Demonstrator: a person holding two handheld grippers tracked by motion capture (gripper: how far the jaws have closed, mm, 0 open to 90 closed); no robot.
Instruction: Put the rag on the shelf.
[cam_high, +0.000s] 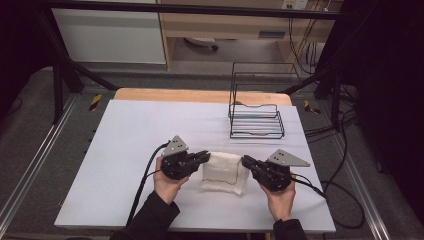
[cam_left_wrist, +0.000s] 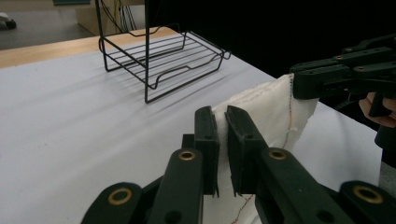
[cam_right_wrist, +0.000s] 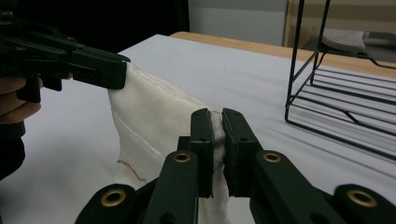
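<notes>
Pinching the white cloth (cam_high: 225, 172) at 2 opposite edges, the left gripper (cam_high: 204, 157) and the right gripper (cam_high: 247, 162) hold it between them just above the white worktop (cam_high: 125, 150), its lower part hanging toward the surface near the person's side. In the left gripper view the jaws are pressed together on a thin fold of the cloth's edge (cam_left_wrist: 223, 126), and in the right gripper view the jaws clamp a similar narrow bit of hem (cam_right_wrist: 217, 135) — neither bite looks deep. That is the main risk, as I judge it: if the hands pull apart to stretch the cloth, or lift quickly, a shallow edge could slide out of 1 gripper and the cloth would swing down from the other, losing any neat shape. Uneven lifting is another hazard — 1 side held higher would let the cloth sag and twist, so a fold or a lay-down would come out crooked, with the red stitched line (cam_high: 222, 179) off square. The black wire rack (cam_high: 256, 120) stands well apart at the far right of the worktop, yet a wide sweep that way could snag the loose weave on its thin wires. The trailing cable (cam_high: 145, 180) of the left gripper lies near the cloth's path and might drag on it.
</notes>
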